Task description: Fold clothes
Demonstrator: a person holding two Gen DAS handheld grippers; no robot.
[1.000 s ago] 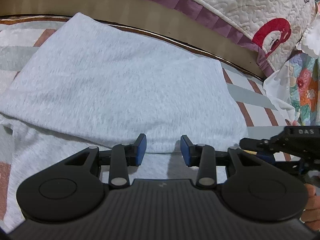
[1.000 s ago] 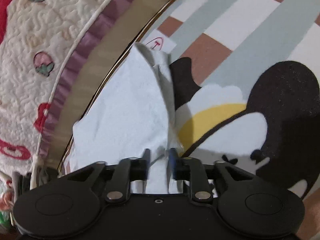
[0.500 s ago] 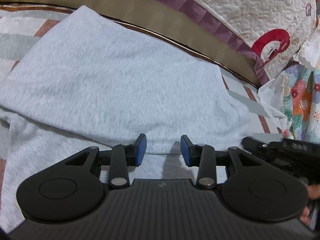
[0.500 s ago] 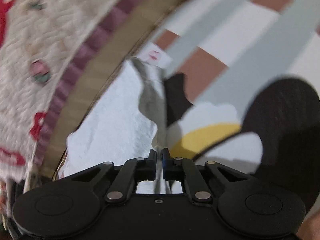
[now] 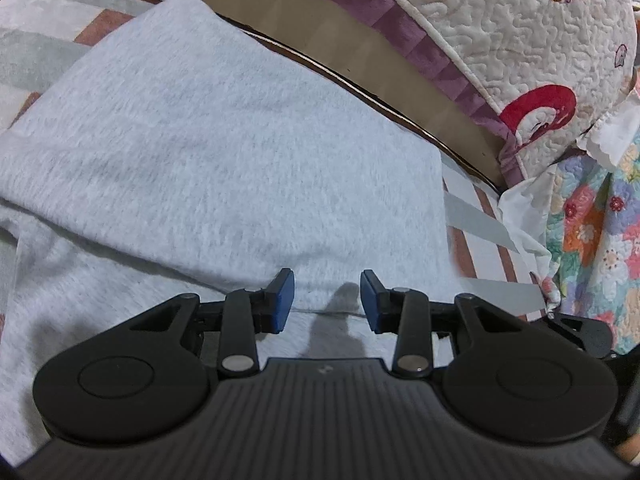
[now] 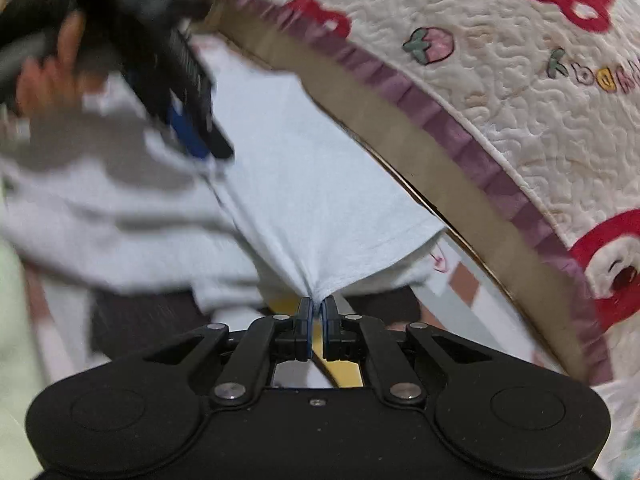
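Observation:
A light grey garment [image 5: 240,152] lies spread on a striped mat, with one layer folded over another. My left gripper [image 5: 326,300] hovers low over its near fold. The blue pads stand apart with nothing between them, only cloth underneath. In the right wrist view my right gripper [image 6: 318,310] is shut on a pinched edge of the garment [image 6: 312,184], and the cloth pulls into a taut peak at the pads. The left gripper [image 6: 192,136] shows blurred at the upper left of that view, held by a hand [image 6: 36,80].
A quilted bedspread [image 5: 500,40] with red and strawberry patterns and a purple trim hangs over a brown bed base [image 5: 360,40] along the far side. Floral fabric [image 5: 592,232] sits at the right. The mat [image 5: 480,220] has brown, grey and white stripes.
My right gripper closed on the garment's edge, rolled over strongly and now holds the cloth pulled taut. The left gripper shifted slightly over the garment, its jaws unchanged.

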